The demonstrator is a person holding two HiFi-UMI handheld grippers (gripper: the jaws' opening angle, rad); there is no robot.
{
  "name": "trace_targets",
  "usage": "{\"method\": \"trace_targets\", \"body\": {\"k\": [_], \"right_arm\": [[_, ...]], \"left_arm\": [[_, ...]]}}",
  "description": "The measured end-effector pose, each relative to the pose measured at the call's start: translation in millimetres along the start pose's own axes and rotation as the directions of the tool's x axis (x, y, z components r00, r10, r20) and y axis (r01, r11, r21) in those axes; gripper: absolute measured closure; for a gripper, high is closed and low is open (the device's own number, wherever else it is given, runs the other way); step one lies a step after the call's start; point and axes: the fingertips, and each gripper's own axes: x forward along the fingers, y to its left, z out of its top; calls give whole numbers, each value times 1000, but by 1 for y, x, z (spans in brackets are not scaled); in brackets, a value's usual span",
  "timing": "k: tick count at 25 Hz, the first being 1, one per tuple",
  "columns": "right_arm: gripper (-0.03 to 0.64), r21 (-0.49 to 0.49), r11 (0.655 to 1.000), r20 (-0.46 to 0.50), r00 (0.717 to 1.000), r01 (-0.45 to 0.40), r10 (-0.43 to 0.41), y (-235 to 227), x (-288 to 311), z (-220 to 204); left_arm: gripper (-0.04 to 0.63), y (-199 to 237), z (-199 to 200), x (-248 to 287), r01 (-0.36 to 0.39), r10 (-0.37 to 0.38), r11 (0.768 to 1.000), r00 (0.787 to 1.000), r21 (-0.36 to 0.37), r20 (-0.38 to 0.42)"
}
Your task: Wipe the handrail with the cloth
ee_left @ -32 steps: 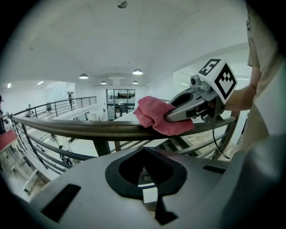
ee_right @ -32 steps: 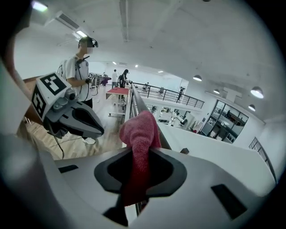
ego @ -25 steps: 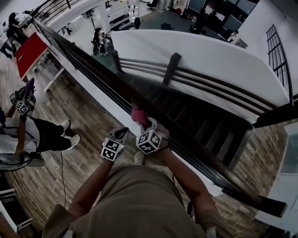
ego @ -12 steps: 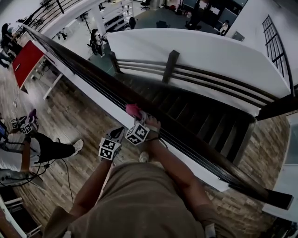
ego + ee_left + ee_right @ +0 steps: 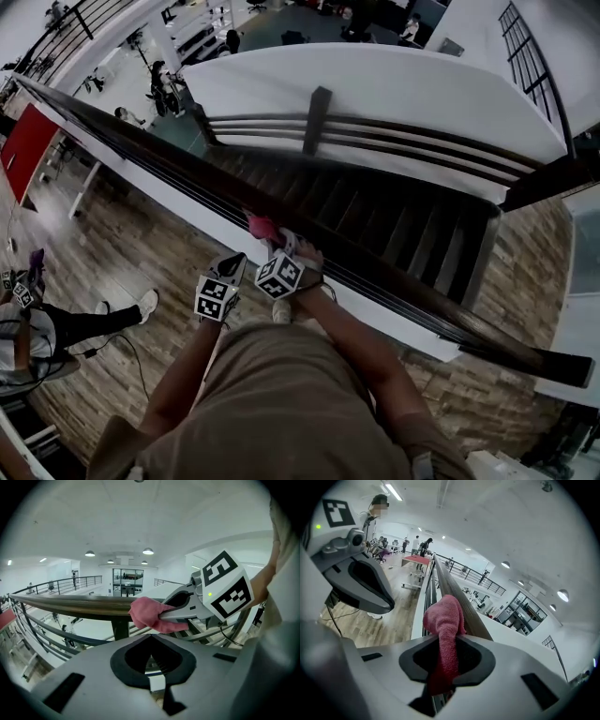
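Right tongs, clamped on the cloth, slide it further ahead along the rail; wiping progresses. Left tongs sit closed, empty.

Handrail and stairwell are seen steeply from above in the head view. The left gripper view is aimed across the rail from close by, the right gripper view along it. The cloth is shared by all three.

One cloth, one handrail, two tools: left tool, right tool.
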Motion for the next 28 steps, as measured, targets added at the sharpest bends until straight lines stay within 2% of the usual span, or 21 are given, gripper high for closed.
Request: {"method": "trace_targets", "body": {"k": [10, 14, 17, 21, 28], "right_arm": [[535, 107, 994, -58, 998, 10, -4, -19, -48, -83], [535, 201, 980, -62, 998, 12, 1, -29, -76, -115], [535, 299, 954, -46, 999, -4, 19, -41, -99, -138], [535, 432, 901, -32, 998, -31, 50, -57, -130, -174], [535, 522, 852, -29, 998, -30, 53, -73, -179, -223]], "left_arm": [[580, -69, 28, 39, 110, -111, 991, 994, 70, 3], [580, -100, 34, 48, 132, -133, 987, 991, 93, 5], [580, -126, 35, 58, 142, -142, 984, 990, 105, 0], [580, -172, 47, 66, 144, -145, 982, 989, 119, -4], [580, -251, 62, 65, 148, -150, 982, 989, 114, 1]]}}
